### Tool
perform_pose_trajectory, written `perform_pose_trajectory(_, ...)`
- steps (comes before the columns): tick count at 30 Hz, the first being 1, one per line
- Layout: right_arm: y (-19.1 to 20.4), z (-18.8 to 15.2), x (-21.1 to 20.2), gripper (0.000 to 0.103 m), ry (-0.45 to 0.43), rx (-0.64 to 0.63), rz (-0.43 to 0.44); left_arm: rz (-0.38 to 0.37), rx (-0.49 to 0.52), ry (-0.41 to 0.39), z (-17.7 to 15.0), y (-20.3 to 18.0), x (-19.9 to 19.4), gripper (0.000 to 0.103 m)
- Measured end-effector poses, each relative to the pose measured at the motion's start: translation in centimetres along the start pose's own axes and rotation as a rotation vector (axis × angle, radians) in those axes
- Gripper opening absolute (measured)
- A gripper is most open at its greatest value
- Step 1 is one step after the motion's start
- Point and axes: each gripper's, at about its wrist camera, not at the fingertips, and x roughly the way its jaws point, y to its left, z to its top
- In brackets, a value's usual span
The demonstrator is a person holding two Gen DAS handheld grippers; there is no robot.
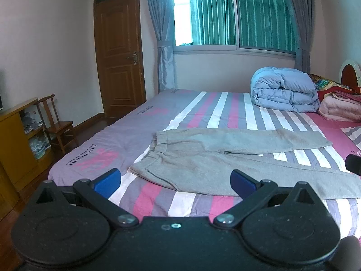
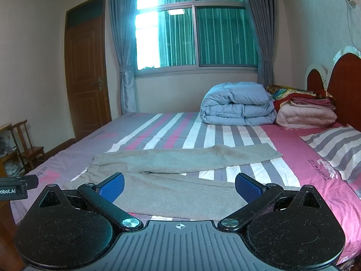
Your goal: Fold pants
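The bed (image 1: 203,103) carries the grey pants (image 1: 225,158) laid flat near its front edge, waistband to the left, the two legs spread apart toward the right. No fold appears made; the task stands at its start. Next move, as judged: bring one leg over the other.

Left gripper (image 1: 176,181) and right gripper (image 2: 179,186) both hover released, jaws wide, holding nothing.

Only the right wrist view shows the striped pillow (image 2: 336,151); only the left shows the cabinet (image 1: 18,140).
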Motion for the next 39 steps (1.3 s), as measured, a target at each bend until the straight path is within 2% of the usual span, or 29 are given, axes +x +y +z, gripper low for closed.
perform_pose_trajectory(27,-0.2,-0.2,0.0,0.103,0.006,0.003,0.007,0.000,0.009,0.019,-0.4,-0.3,0.3,0.097)
perform_pose_trajectory(35,-0.6,-0.7,1.1,0.103,0.019,-0.032,0.019,0.017,0.014,0.068,-0.1,-0.2,2.7,0.097)
perform_pose_trajectory(39,-0.9,-1.0,2.3,0.103,0.046,-0.026,0.033,0.030,0.048,0.084,0.2,-0.6,4.0,0.097)
